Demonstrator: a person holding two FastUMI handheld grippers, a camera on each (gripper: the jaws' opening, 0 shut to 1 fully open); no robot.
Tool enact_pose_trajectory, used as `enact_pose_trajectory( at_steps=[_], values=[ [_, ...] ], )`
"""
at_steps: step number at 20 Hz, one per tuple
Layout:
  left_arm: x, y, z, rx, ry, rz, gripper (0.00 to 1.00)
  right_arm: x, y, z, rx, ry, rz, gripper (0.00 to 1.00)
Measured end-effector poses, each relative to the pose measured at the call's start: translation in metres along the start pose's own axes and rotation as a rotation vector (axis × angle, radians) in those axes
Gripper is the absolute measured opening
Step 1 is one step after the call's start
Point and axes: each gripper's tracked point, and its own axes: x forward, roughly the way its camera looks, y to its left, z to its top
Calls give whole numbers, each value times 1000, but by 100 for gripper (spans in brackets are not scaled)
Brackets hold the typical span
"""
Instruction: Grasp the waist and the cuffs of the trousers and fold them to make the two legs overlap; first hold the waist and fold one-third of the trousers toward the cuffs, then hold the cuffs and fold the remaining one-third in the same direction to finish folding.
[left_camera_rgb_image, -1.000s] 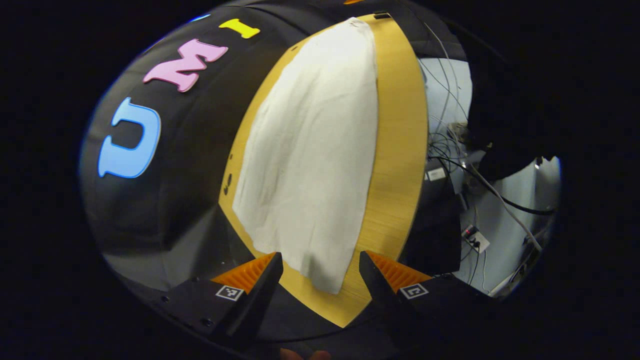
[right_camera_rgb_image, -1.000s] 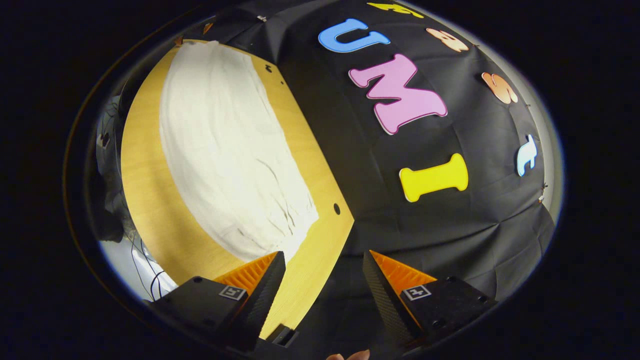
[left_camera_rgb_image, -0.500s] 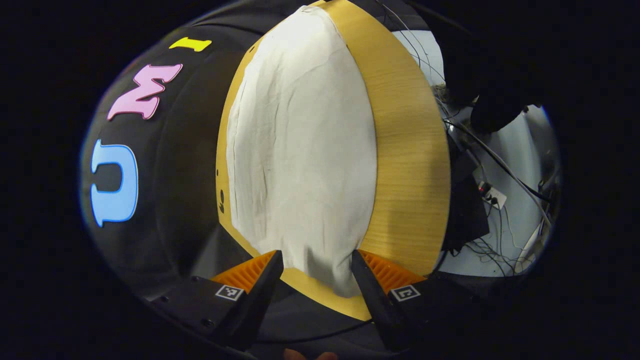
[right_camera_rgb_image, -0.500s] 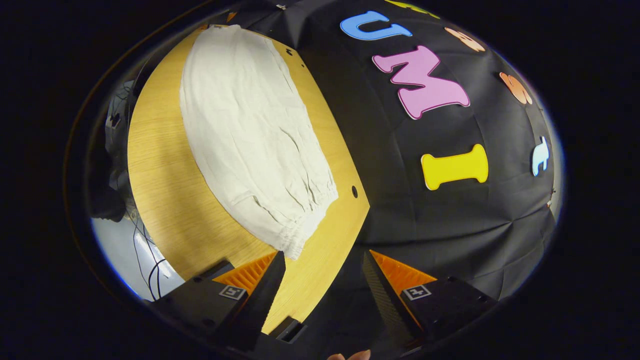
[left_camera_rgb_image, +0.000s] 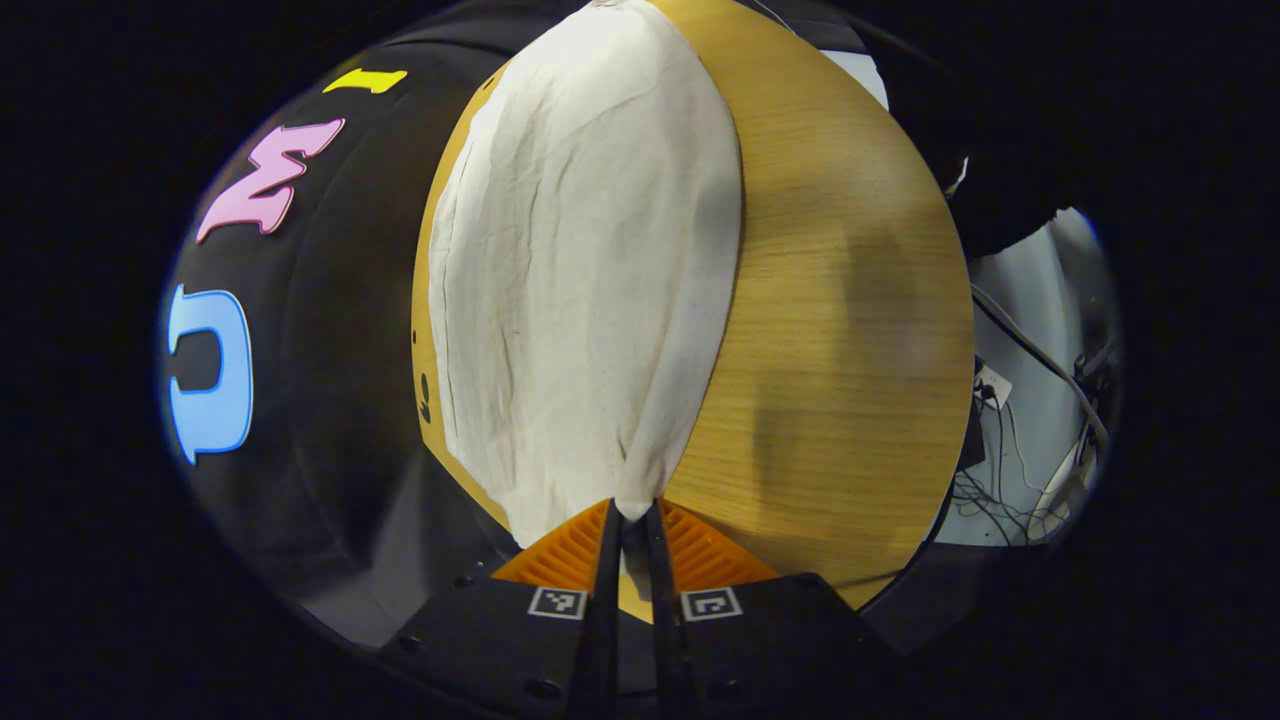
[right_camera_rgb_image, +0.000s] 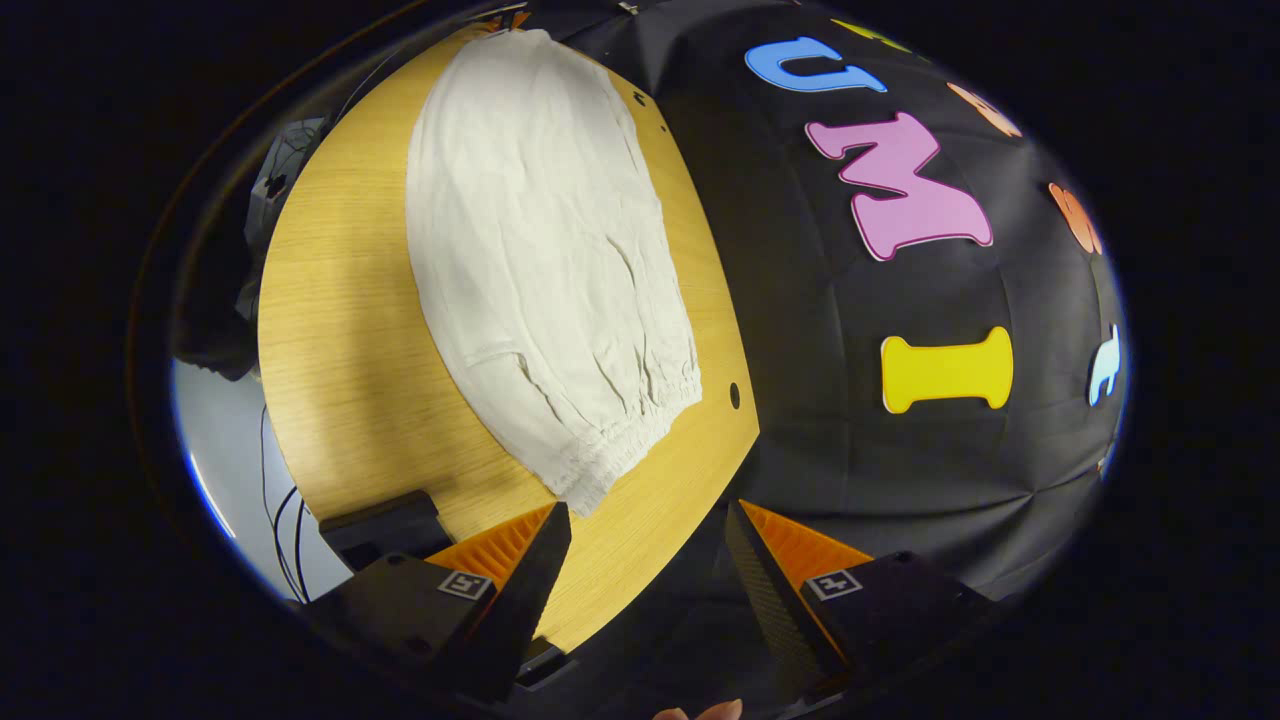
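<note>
White trousers (left_camera_rgb_image: 590, 260) lie flat along the wooden table (left_camera_rgb_image: 850, 300). My left gripper (left_camera_rgb_image: 630, 512) is shut on the near corner of their cuff end, and cloth shows pinched between the fingers. In the right gripper view the trousers (right_camera_rgb_image: 540, 230) stretch away over the table (right_camera_rgb_image: 340, 330), with the gathered elastic waist (right_camera_rgb_image: 625, 440) nearest. My right gripper (right_camera_rgb_image: 645, 530) stands open just short of the waist's near corner (right_camera_rgb_image: 585, 495), with nothing between its fingers.
The black cloth wall (right_camera_rgb_image: 850, 430) hangs right behind the table's far edge. A small hole (right_camera_rgb_image: 734, 394) sits in the table near the waist. A dark box (right_camera_rgb_image: 385, 522) lies at the table's near edge. Cables and a power strip (left_camera_rgb_image: 995, 385) lie on the floor beyond.
My left gripper came down to the cuff end and shut on its corner. The right gripper drew a little nearer to the waist and stayed open.
</note>
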Motion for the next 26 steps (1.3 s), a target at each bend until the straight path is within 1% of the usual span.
enact_pose_trajectory(
  at_steps=[2, 3, 4, 6, 7, 10, 12, 13, 14, 15, 16, 17, 19, 21, 23, 26],
  values=[
    [0, 3, 1, -23, 7, -3, 10, 4, 7, -2, -46, -15, 34, 97],
    [4, 4, 4, -33, 5, -12, 7, 6, 11, -1, -66, -23, 50, 97],
    [5, 5, 5, -65, 6, -21, 6, 10, 19, -1, -87, -33, 70, 97],
    [5, 4, 5, -139, 17, -39, 5, 25, 32, 2, -148, -47, 100, 97],
    [4, 6, 5, -153, 20, -43, 5, 34, 37, 1, -179, -49, 113, 97],
    [5, 7, 4, -122, 20, -35, 6, 64, 41, 2, -248, -62, 128, 97],
    [6, 8, 3, -126, 20, -35, 5, 81, 32, 12, -274, -87, 102, 96],
    [6, 9, 4, -139, 20, -36, 5, 90, 37, 15, -267, -97, 121, 95],
    [6, 8, 4, -145, 22, -37, 5, 93, 46, 11, -247, -82, 165, 87],
    [6, 9, 3, -153, 25, -40, 6, 98, 59, 8, -221, -33, 211, 50],
    [5, 9, 3, -155, 36, -49, 6, 98, 62, 11, -214, -20, 208, 12],
    [5, 9, 3, -166, 40, -58, 6, 95, 63, 11, -193, -14, 220, 10],
    [2, 4, 0, -211, 54, -81, 6, 88, 66, 13, -126, 7, 278, 10],
    [-3, 1, 1, -245, 63, -90, 6, 82, 61, 20, -108, 10, 318, 10],
    [-2, 9, 0, -263, 77, -63, 6, 71, 49, 27, -97, 1, 314, 10],
    [-23, 32, 1, -331, 78, 5, 5, 60, 23, 38, 7, 5, 275, 10]
  ],
)
